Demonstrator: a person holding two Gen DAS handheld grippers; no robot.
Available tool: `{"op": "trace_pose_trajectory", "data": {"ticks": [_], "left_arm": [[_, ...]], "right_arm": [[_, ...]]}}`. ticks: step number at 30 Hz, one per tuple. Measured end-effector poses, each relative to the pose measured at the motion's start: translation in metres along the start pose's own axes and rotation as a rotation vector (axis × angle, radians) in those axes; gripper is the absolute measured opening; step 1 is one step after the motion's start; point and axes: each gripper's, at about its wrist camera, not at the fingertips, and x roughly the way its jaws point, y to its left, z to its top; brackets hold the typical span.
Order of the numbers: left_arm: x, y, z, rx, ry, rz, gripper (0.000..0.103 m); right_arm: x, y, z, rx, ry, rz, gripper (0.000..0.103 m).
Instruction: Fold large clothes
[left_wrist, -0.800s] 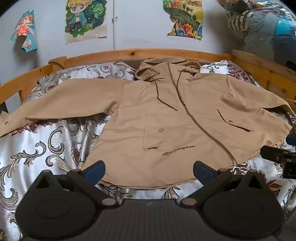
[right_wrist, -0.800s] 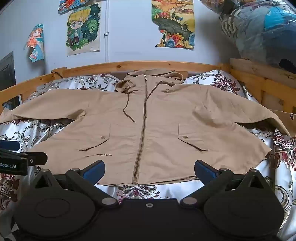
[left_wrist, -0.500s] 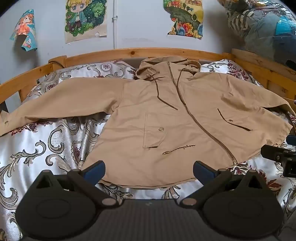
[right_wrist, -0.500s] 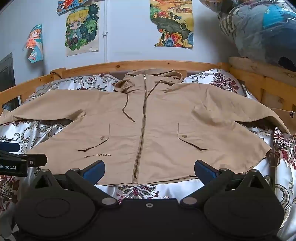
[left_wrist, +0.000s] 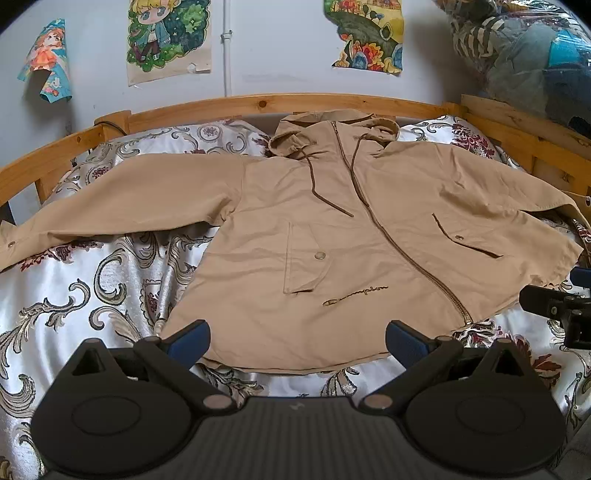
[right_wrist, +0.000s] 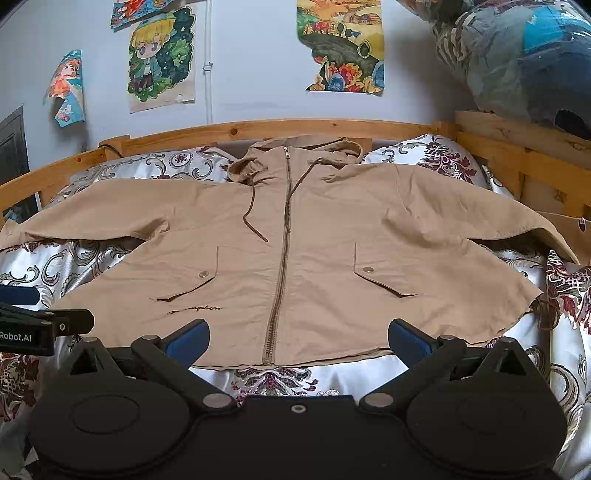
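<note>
Nothing folded yet: the tan jacket (right_wrist: 288, 266) lies flat, zipped and front-up across the bed (right_wrist: 303, 380), sleeves out left and right, hood at the far headboard. Left claw (left_wrist: 297, 341) and right claw (right_wrist: 297, 341) both hover spread wide and empty at the near hem. Every fold remains.

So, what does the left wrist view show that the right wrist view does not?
Only the left wrist view shows the jacket's far cuff with its snap and the right claw at the edge. Only the right wrist view shows a dark doorway and the left claw's "Robot.AI" label. Both show the tan hooded zip jacket spread flat on the patterned bedspread.
</note>
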Motion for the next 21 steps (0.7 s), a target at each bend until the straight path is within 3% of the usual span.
{"op": "trace_pose_trajectory", "data": {"ticks": [21], "left_arm": [[0.0007, -0.0038, -0.0010, 0.016, 0.002, -0.001, 0.102]], "right_arm": [[0.0016, -0.0020, -0.0007, 0.005, 0.004, 0.002, 0.102]]}}
